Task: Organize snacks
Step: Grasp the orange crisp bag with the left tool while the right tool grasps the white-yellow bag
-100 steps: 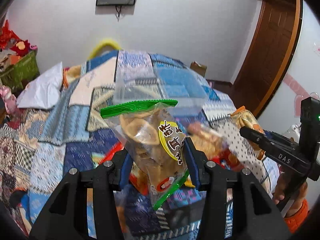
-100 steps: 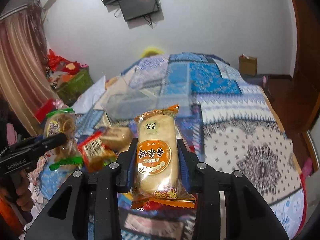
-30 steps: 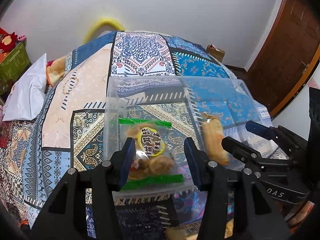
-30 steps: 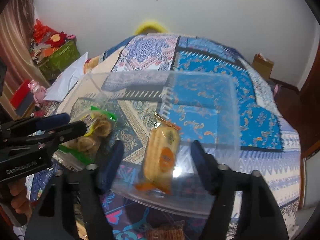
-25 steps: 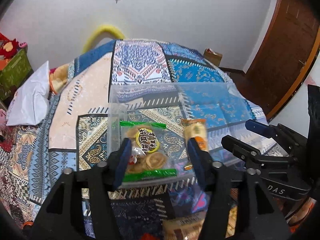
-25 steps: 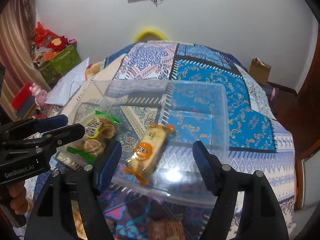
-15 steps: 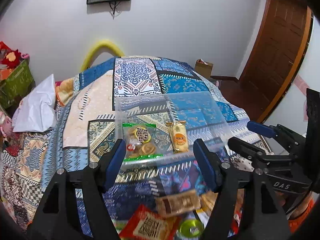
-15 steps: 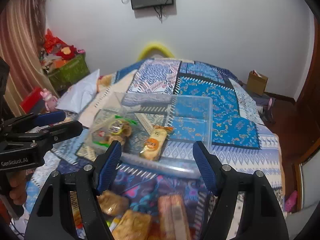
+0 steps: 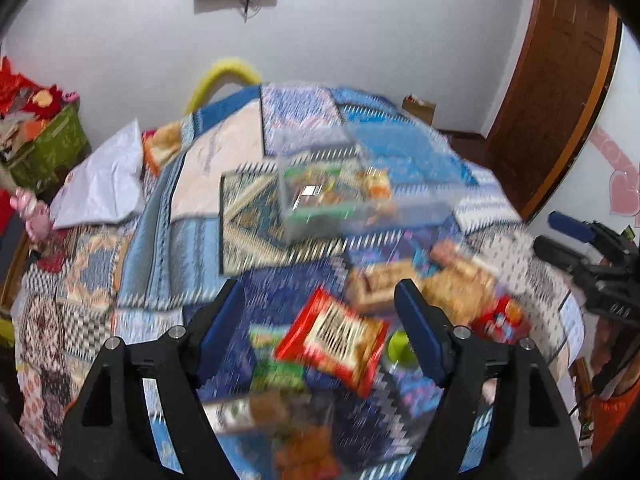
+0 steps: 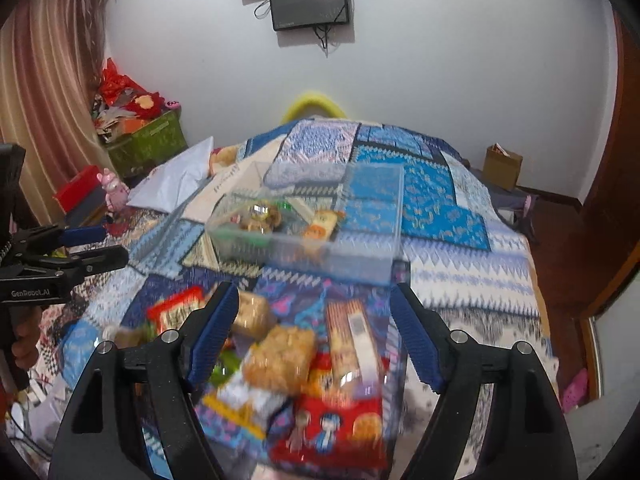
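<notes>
Two claws, left claw (image 9: 320,316) and right claw (image 10: 314,330), gape empty over a patchwork bedspread (image 10: 440,200) below a white wall (image 10: 440,60).

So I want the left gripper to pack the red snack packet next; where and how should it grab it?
Probably across its short width near the middle, coming down from above. The red snack packet lies flat and tilted on the quilt between the open fingers of the left gripper, overlapping a green packet. Turn the wrist to match its slant; the view is blurred.
</notes>
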Available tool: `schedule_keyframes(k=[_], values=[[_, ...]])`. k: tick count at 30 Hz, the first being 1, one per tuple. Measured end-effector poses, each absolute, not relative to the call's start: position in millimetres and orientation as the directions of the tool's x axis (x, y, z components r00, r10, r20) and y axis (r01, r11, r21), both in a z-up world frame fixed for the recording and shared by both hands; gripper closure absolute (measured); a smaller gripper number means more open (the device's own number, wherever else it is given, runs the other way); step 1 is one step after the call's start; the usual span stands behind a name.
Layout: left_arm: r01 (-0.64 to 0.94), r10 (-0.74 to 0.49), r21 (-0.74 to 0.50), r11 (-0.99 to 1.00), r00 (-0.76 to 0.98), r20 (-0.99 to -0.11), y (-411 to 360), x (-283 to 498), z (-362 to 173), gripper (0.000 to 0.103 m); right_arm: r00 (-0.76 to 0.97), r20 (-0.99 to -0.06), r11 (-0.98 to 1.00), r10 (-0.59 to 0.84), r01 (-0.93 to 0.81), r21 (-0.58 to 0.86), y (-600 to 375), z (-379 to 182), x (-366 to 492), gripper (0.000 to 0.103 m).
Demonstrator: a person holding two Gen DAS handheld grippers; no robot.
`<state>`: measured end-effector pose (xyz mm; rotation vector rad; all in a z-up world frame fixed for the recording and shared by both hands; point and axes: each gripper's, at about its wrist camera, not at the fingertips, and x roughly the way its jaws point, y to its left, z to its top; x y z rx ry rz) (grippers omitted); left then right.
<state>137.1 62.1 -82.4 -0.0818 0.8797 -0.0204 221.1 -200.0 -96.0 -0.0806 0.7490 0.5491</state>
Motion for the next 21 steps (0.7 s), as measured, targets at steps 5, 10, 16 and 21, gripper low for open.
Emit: schedule_keyframes(k=[5, 10, 16, 21], values=[[-0.045, -0.023, -0.061, 0.997, 0.591, -0.806, 83, 110, -112, 0.026, 0.578, -0.687, 0.856, 0.440, -0.500, 0.127, -196, -110, 201, 0.028], [-0.073, -0.013, -0.065, 0.995, 0.555, -0.832, 101, 80, -137, 0.026, 0.552, -0.689, 0.839, 0.469, -0.523, 0.151, -180, -118, 185, 0.028], [-0.056, -0.077, -0.124, 0.991, 0.521, -0.850, 97, 57, -155, 0.026, 0.532, -0.717, 0.838, 0.451, -0.528, 0.136, -159, -136, 174, 0.028], [-0.009, -0.146, -0.173, 0.985, 0.496, -0.856, 84, 51, -168, 0.026, 0.497, -0.754, 0.840, 0.430, -0.526, 0.132, -155, -158, 170, 0.028]])
